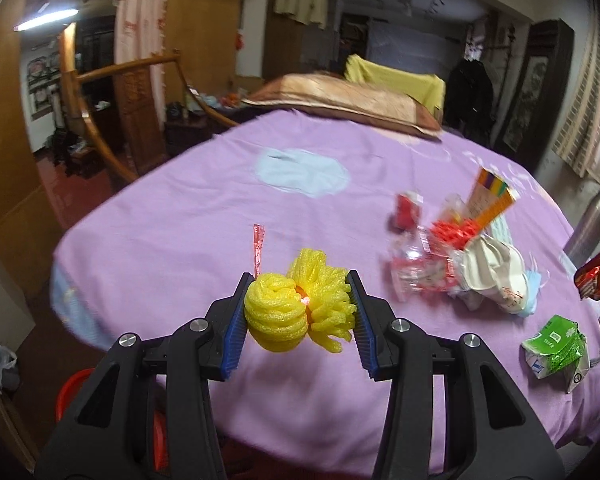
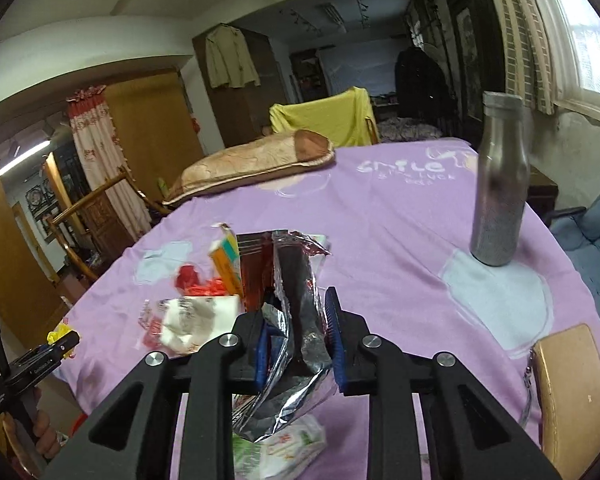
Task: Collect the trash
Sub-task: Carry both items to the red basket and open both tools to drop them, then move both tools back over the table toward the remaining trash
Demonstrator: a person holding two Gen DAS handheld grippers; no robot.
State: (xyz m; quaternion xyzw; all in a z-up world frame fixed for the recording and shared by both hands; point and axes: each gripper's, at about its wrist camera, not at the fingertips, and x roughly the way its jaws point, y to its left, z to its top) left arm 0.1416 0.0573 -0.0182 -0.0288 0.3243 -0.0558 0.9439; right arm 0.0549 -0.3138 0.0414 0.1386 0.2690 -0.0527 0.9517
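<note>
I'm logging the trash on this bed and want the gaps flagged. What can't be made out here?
- Pile, left wrist view: motion-blurred, items indistinct.
- Red bin, left wrist view: mostly behind the left hand-held gripper.
- Green carton, right wrist view: covered by the foil bag.

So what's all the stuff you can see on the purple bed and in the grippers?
foam net: one, yellow, held in the left gripper
foil bag: one, silver inside, held in the right gripper
trash pile: one heap, red, white and clear, on the sheet
carton: one, green and white, crushed, near edge of the sheet
red strip: one, red, on the sheet behind the foam net
bottle: one, grey metal, upright on the sheet
pillow: one, brown, far end of the bed
sheet: one, purple, covers the bed
left gripper: black, blue pads, shut
right gripper: black, blue pads, shut
</note>
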